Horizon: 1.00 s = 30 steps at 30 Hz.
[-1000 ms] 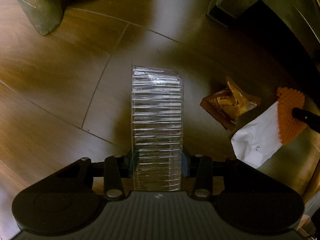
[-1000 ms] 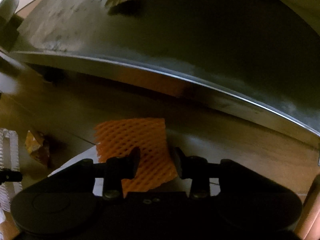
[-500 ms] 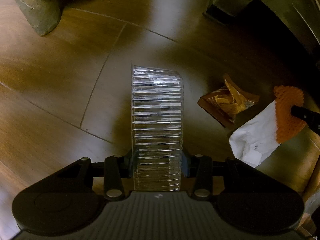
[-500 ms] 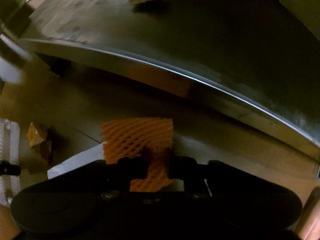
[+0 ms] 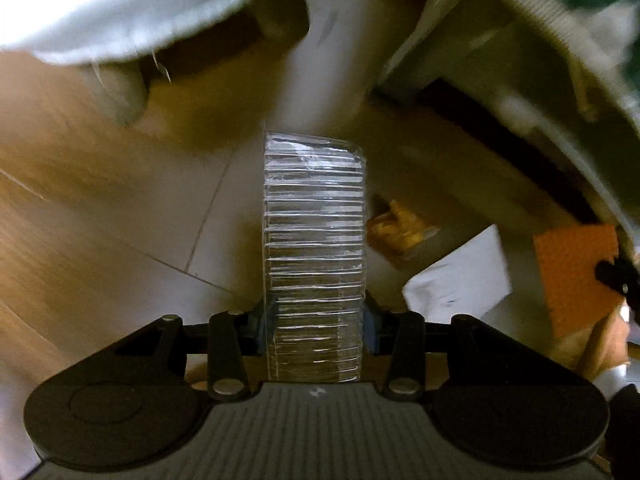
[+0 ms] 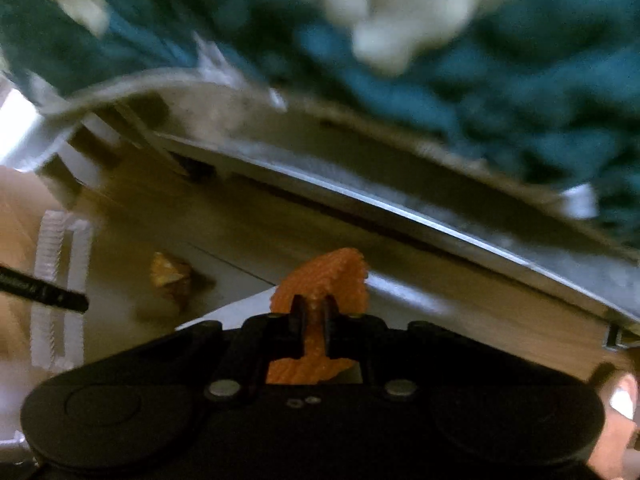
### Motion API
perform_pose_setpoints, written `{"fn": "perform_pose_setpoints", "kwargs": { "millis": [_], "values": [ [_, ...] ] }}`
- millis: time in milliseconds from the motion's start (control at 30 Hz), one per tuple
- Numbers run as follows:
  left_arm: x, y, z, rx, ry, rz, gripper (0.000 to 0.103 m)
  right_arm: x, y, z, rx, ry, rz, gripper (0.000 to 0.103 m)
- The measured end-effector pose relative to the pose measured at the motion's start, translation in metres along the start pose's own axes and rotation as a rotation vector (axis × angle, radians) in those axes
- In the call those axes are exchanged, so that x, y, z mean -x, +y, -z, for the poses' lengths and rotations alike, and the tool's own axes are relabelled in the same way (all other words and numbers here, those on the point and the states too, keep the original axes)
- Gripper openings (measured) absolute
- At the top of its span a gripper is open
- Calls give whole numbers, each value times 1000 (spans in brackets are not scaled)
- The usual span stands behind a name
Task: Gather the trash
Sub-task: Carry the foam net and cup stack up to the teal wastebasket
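My left gripper (image 5: 314,312) is shut on a clear ribbed plastic tray (image 5: 314,240) that sticks out forward above the wooden floor. My right gripper (image 6: 314,312) is shut on an orange foam net (image 6: 324,276), crumpled between the jaws and lifted off the floor. The orange net also shows at the right edge of the left wrist view (image 5: 576,272). An orange-brown crumpled wrapper (image 5: 400,232) and a white paper piece (image 5: 456,280) lie on the floor between the two grippers. The wrapper also shows in the right wrist view (image 6: 172,276).
A grey bed or sofa base with a metal edge (image 6: 440,232) runs across the right side, with teal and white bedding (image 6: 440,80) above it. White fabric (image 5: 120,12) hangs at the upper left. Both views are blurred.
My right gripper closed on the orange net and lifted it. Both grippers rose and tilted up, so bedding and fabric came into view. The left gripper still holds the tray.
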<state>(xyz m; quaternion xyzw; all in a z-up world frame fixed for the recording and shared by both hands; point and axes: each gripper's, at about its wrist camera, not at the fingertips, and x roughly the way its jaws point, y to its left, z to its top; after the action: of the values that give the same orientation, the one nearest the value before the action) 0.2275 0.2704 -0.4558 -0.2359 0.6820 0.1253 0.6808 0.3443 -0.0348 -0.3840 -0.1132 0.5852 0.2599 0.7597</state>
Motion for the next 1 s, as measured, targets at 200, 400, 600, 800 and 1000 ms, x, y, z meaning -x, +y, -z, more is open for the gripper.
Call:
{"fn": "perform_pose_setpoints", "kwargs": {
  "millis": [200, 400, 600, 800, 1000],
  "values": [
    [78, -9, 2, -38, -106, 15, 42, 88, 3, 1, 17, -74, -26, 8],
    [174, -24, 7, -83, -255, 11, 42, 183, 2, -3, 45, -176, -54, 8],
    [282, -55, 25, -141, -412, 48, 42, 281, 10, -4, 133, -300, -68, 8],
    [368, -80, 52, -192, -539, 85, 42, 358, 37, -5, 219, -435, -55, 8],
    [435, -106, 80, -239, -652, 102, 42, 430, 54, -11, 295, -567, -31, 8]
  ]
}}
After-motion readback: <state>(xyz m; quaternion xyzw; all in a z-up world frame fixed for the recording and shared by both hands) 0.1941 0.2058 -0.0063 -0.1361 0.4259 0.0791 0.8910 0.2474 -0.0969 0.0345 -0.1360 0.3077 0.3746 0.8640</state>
